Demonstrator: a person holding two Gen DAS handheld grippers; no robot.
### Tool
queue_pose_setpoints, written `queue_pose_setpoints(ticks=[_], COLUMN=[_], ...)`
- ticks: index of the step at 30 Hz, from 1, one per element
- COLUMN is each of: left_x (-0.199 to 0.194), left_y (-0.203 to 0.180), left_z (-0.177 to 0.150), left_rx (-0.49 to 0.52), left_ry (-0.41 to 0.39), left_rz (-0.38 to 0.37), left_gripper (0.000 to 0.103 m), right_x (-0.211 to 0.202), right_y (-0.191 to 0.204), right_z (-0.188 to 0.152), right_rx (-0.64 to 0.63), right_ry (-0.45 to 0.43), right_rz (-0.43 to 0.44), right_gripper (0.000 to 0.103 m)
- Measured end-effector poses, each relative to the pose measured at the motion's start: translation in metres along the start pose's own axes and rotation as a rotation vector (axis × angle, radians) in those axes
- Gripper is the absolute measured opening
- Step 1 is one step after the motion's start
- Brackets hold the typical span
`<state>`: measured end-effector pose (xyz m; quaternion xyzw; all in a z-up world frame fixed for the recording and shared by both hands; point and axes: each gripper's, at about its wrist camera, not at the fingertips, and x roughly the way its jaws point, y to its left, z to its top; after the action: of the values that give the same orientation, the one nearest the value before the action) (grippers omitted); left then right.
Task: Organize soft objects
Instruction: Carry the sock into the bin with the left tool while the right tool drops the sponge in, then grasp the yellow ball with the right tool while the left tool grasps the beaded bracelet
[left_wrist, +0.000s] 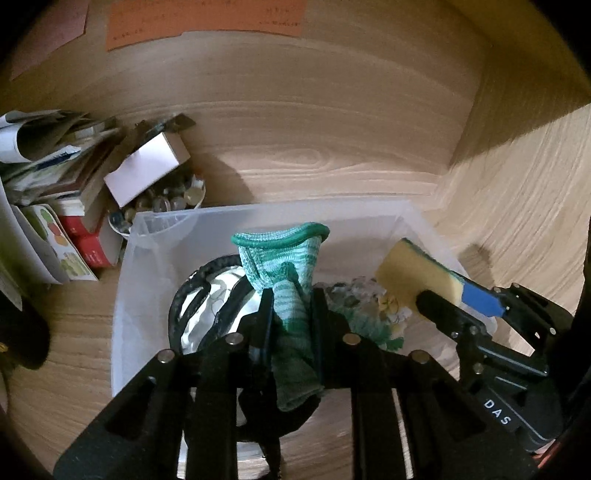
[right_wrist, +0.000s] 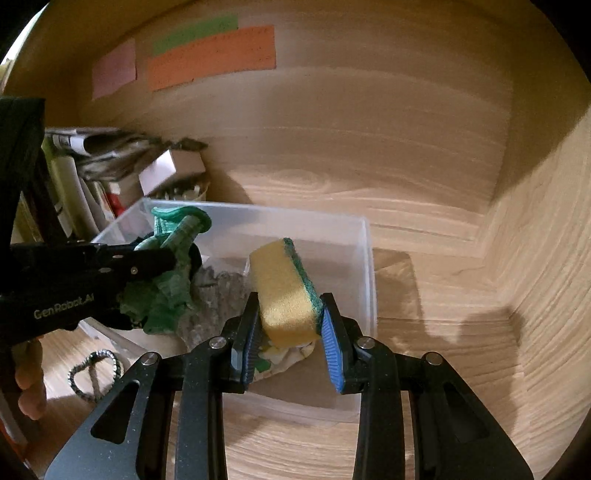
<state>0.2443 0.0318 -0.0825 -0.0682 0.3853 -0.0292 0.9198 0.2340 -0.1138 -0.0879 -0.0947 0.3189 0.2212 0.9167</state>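
A clear plastic bin stands on the wooden surface. My left gripper is shut on a green striped knit glove and holds it over the bin; it also shows in the right wrist view. My right gripper is shut on a yellow sponge with a green scouring side and holds it above the bin's right part; the sponge also shows in the left wrist view. Inside the bin lie a grey cloth, a floral cloth and a black-rimmed item.
A stack of books and papers, a white box and a bowl of small round things stand left behind the bin. Wooden walls close the back and right. Coloured notes hang on the back wall. A ring-shaped thing lies left.
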Motion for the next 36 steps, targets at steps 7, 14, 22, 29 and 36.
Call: queue_pose_setpoints(ticks=[7,14,22,29,36], left_x=[-0.009,-0.04,-0.088,-0.115,-0.126], left_y=[0.0,0.001,0.0,-0.001,0.014], left_z=[0.002,0.003,-0.005,-0.023,-0.052], left_rx=[-0.004,-0.003,0.029,0.069,0.061], left_ry=[-0.013,-0.071,-0.165,-0.212,-0.179], left_rz=[-0.003,-0.001,0.024,0.071,0.118], left_gripper=[0.043,0.058,0.071,0.088,0.096], right_x=[0.004,-0.014,-0.052,-0.082,-0.092], right_y=[0.003,0.004,0.007,0.021,0.036], right_z=[0.0,0.005,0.011,0.009,-0.012], right_rx=[-0.008,-0.006,0.001,-0.026,-0.027], right_ry=[0.026,-0.035,-0.13,-0.193,-0.173], right_rz=[-0.01,-0.013,0.019,0.064,0.126], right_gripper=[0.033,0.059,0.071,0.076,0.076])
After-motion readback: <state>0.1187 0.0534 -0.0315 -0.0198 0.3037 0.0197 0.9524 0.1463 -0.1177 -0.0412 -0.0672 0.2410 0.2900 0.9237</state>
